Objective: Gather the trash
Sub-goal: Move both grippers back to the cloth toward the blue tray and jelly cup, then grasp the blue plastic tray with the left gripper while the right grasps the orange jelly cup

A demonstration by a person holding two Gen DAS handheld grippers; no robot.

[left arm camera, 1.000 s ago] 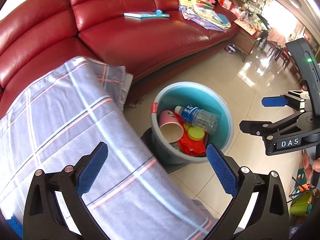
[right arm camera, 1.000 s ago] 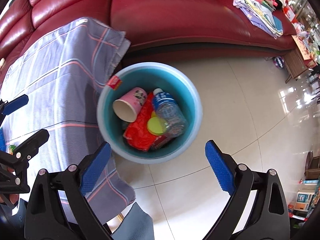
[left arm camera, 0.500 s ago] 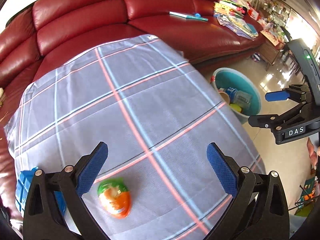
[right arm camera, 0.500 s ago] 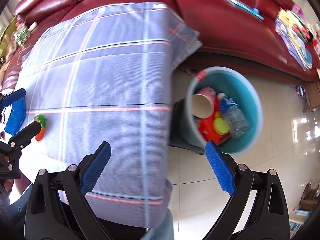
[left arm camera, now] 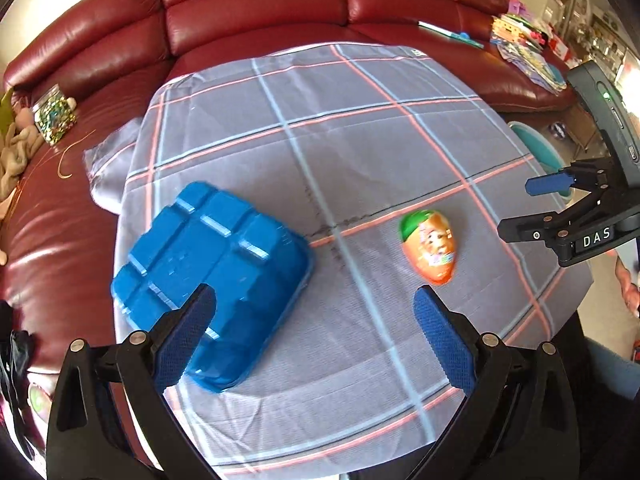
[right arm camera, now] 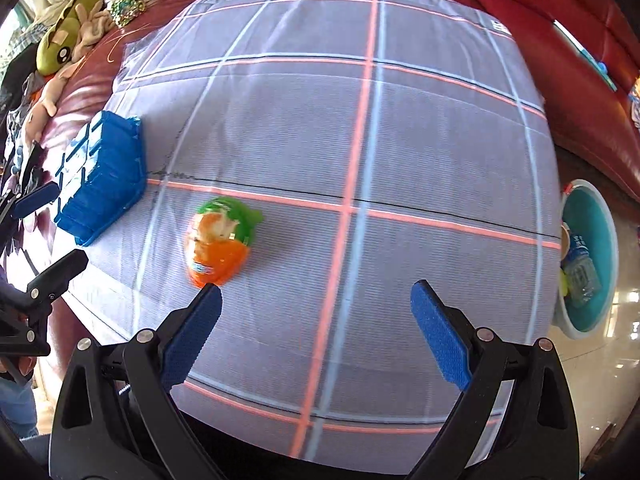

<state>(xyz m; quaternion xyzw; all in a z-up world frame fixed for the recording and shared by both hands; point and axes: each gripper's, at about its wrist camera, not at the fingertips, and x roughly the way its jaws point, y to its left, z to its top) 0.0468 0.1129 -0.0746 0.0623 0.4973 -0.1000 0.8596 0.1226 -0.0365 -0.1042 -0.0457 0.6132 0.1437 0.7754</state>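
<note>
Bin (right arm camera: 588,256) half cut off past the cloth's right edge; a clear bottle (right arm camera: 580,268) shows inside. Wrapper print blurred, unreadable. Left gripper (left arm camera: 314,330) hangs over the checked tablecloth (left arm camera: 360,140), jaws wide, empty; its left pad overlaps the ribbed blue plastic tray (left arm camera: 212,276) near the cloth's left edge. Right gripper (right arm camera: 316,328) likewise spread, empty. Glossy orange-and-green egg-shaped packet (right arm camera: 218,242) lies mid-cloth, between tray and right gripper.

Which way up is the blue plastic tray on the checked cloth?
Upside down: the blue plastic tray shows its ribbed, moulded underside upward, with its rim flat against the checked cloth.
</note>
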